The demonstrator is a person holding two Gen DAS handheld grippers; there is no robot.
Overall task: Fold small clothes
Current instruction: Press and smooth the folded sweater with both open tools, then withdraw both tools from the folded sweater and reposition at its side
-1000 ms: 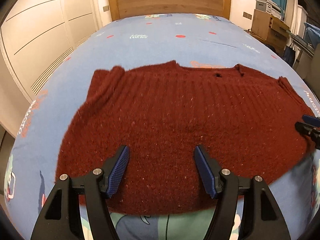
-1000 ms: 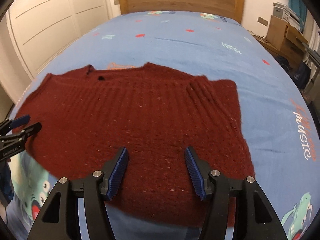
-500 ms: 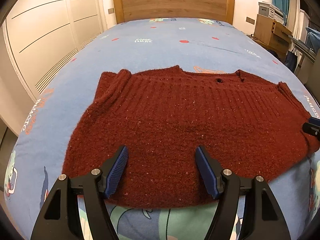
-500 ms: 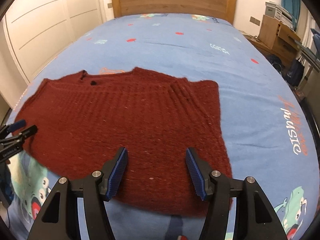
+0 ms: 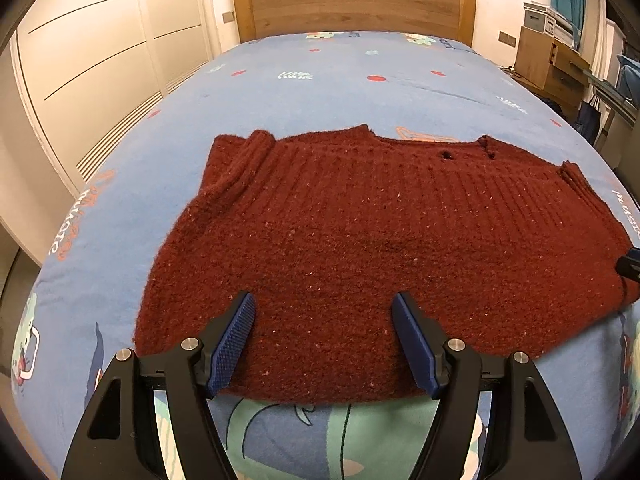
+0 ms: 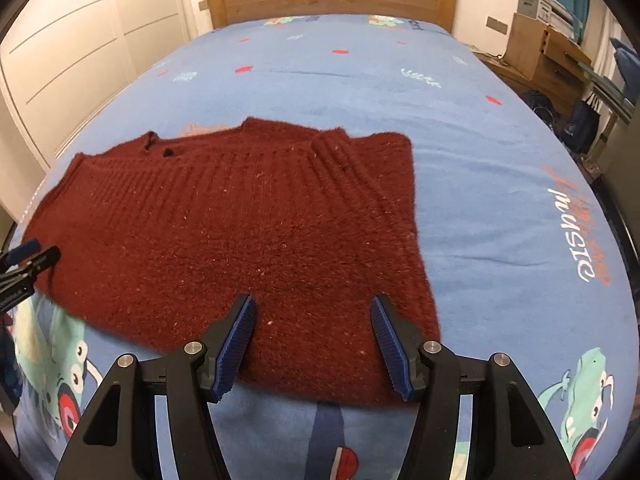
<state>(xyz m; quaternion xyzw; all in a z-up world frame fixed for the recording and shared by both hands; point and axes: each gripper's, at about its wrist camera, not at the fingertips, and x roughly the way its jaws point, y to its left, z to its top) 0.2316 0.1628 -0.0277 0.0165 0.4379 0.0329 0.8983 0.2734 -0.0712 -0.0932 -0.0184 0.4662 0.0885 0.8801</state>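
Note:
A dark red knitted sweater (image 5: pixel 380 232) lies flat on the blue patterned bedsheet (image 5: pixel 360 80), with both sleeves folded in over the body. It also shows in the right wrist view (image 6: pixel 248 224). My left gripper (image 5: pixel 324 312) is open and empty, above the sweater's near hem on the left side. My right gripper (image 6: pixel 312 312) is open and empty, above the near hem on the right side. The left gripper's tip shows at the left edge of the right wrist view (image 6: pixel 28 256). The right gripper's tip shows at the right edge of the left wrist view (image 5: pixel 630 266).
A wooden headboard (image 5: pixel 352 0) stands at the far end of the bed. White wardrobe doors (image 5: pixel 92 60) line the left side. A wooden cabinet (image 5: pixel 548 64) with boxes stands at the right. The bed's near edge is just below the grippers.
Both grippers have drawn back and risen from the sweater, which now looks smaller and farther. Both stay open. The sweater has not moved.

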